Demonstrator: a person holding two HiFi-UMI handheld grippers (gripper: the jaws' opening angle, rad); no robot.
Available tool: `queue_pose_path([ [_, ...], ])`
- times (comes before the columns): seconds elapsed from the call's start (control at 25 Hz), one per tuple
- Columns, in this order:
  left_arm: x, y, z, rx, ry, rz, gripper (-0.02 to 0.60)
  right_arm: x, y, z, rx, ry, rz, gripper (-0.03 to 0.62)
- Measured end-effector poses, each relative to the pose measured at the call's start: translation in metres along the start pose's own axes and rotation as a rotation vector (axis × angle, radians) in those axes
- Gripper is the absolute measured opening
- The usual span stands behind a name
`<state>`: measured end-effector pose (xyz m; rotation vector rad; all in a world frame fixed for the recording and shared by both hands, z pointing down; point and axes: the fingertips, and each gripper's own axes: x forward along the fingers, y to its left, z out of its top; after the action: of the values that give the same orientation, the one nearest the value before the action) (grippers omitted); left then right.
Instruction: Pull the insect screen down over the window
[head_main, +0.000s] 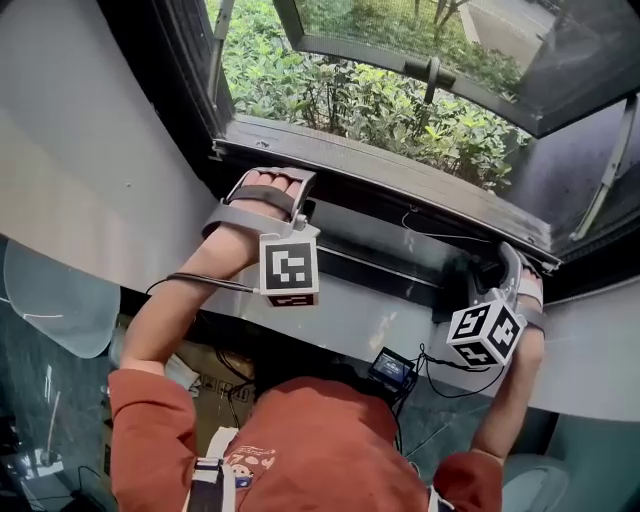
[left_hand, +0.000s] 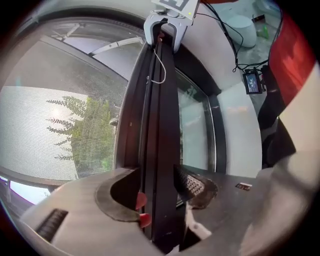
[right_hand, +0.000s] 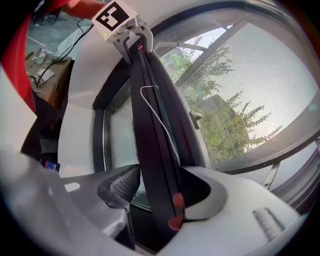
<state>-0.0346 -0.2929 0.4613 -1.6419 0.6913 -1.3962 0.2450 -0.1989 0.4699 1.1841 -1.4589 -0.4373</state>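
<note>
The insect screen's black pull bar (head_main: 400, 238) lies low along the window sill (head_main: 380, 170), with a thin white cord (head_main: 440, 236) on it. My left gripper (head_main: 268, 185) holds the bar's left end and my right gripper (head_main: 500, 262) its right end. In the left gripper view the bar (left_hand: 157, 100) runs between the jaws of the left gripper (left_hand: 160, 192) up to the right gripper (left_hand: 167, 27). Grey mesh (left_hand: 65, 115) covers the opening beside it. The right gripper (right_hand: 155, 195) is shut on the same bar (right_hand: 152, 110), with the mesh (right_hand: 250, 90) to its right.
Green shrubs (head_main: 330, 90) show outside, past an outward-opened sash (head_main: 430, 50) and its stay arm (head_main: 610, 170). A white wall (head_main: 90, 180) flanks the window. Below hang cables and a small screen device (head_main: 392, 368). A cardboard box (head_main: 215, 375) sits on the floor.
</note>
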Motion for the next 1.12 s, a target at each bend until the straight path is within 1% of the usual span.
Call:
queue_pose_path([
  [0.08, 0.001, 0.000, -0.001, 0.005, -0.002, -0.001, 0.212, 0.001, 0.000, 0.000, -0.003, 0.006, -0.001, 0.261],
  [0.16, 0.004, 0.001, -0.001, 0.003, -0.010, 0.016, 0.212, 0.004, 0.000, 0.000, -0.003, 0.007, -0.010, 0.261],
  [0.2, 0.007, 0.003, -0.001, 0.001, -0.012, 0.028, 0.203, 0.006, -0.001, 0.000, -0.004, 0.006, -0.017, 0.260],
  [0.24, 0.010, 0.004, 0.000, 0.004, -0.012, 0.037, 0.191, 0.008, -0.003, -0.001, -0.006, 0.007, -0.026, 0.277],
  [0.28, 0.011, 0.004, 0.000, 0.008, -0.013, 0.037, 0.172, 0.008, -0.004, 0.000, -0.006, 0.008, -0.033, 0.222],
  [0.4, 0.009, 0.000, -0.001, -0.021, -0.037, -0.003, 0.173, 0.009, -0.004, 0.007, 0.010, -0.011, -0.035, 0.222],
  [0.44, 0.008, 0.000, -0.003, -0.026, -0.038, -0.003, 0.173, 0.010, -0.004, 0.008, 0.014, -0.019, -0.033, 0.222],
  [0.52, 0.009, 0.004, -0.005, -0.020, -0.027, 0.023, 0.173, 0.010, -0.004, 0.008, 0.018, -0.024, -0.035, 0.222],
  [0.64, 0.009, 0.005, -0.004, -0.033, -0.036, 0.044, 0.173, 0.010, -0.006, 0.006, 0.002, -0.039, -0.080, 0.224],
  [0.84, 0.007, 0.007, -0.002, -0.105, -0.093, 0.097, 0.173, 0.007, -0.011, 0.008, 0.044, -0.109, -0.164, 0.227],
  [1.0, 0.005, 0.009, -0.001, -0.152, -0.127, 0.128, 0.173, 0.006, -0.013, 0.008, 0.081, -0.143, -0.189, 0.230],
  [1.12, 0.002, 0.011, 0.000, -0.209, -0.156, 0.162, 0.173, 0.002, -0.016, 0.008, 0.113, -0.176, -0.215, 0.230],
])
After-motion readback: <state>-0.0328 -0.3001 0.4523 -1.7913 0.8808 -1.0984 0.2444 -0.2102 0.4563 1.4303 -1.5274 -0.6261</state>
